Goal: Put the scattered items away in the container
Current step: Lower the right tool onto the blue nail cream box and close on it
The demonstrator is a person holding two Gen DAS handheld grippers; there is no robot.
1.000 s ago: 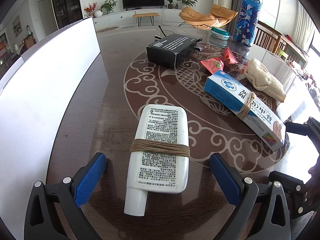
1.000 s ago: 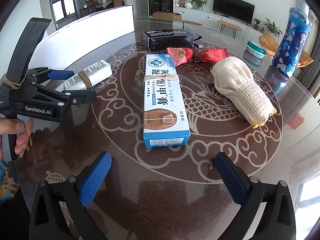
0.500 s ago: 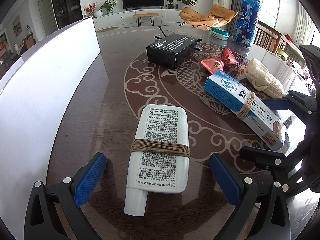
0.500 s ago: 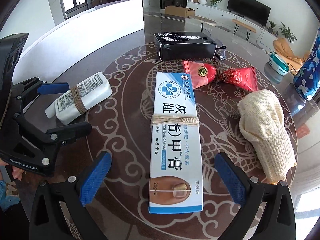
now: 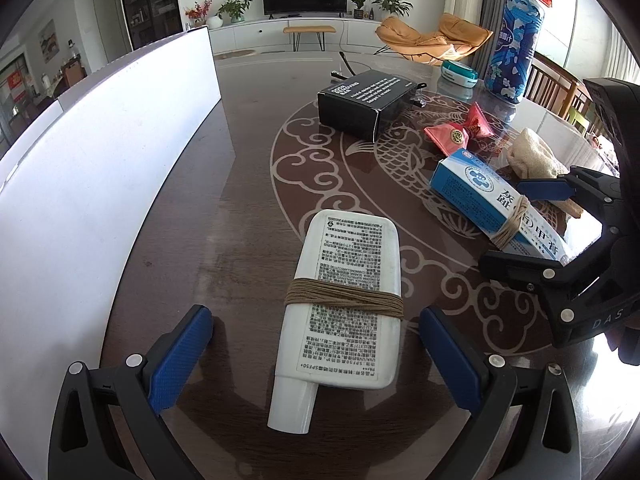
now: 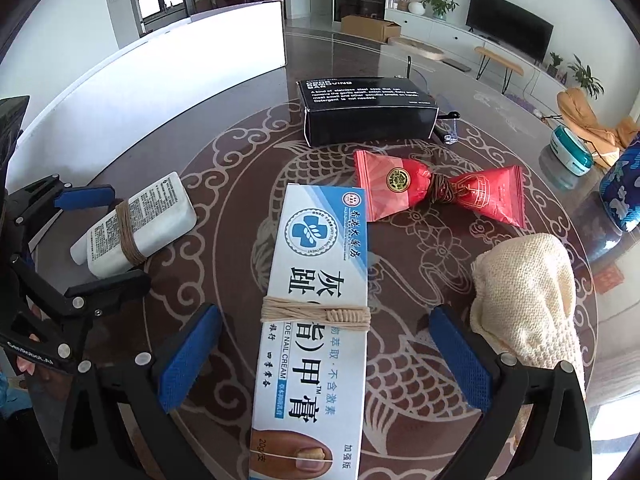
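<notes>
Only the right wrist view shows the nail cream box whole, between spread fingers; left gripper likewise wide.

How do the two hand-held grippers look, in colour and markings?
Both are black plastic frames with silver screws and blue textured pads on the fingers. The left gripper carries white "GenRobot.AI" lettering; the right gripper shows the letters "DAS". No cables or sleeves are visible.

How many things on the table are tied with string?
3. The white tube lies between the left gripper's fingers, the blue box between the right gripper's, and the red packets sit beyond the box. Others may be hidden.
</notes>
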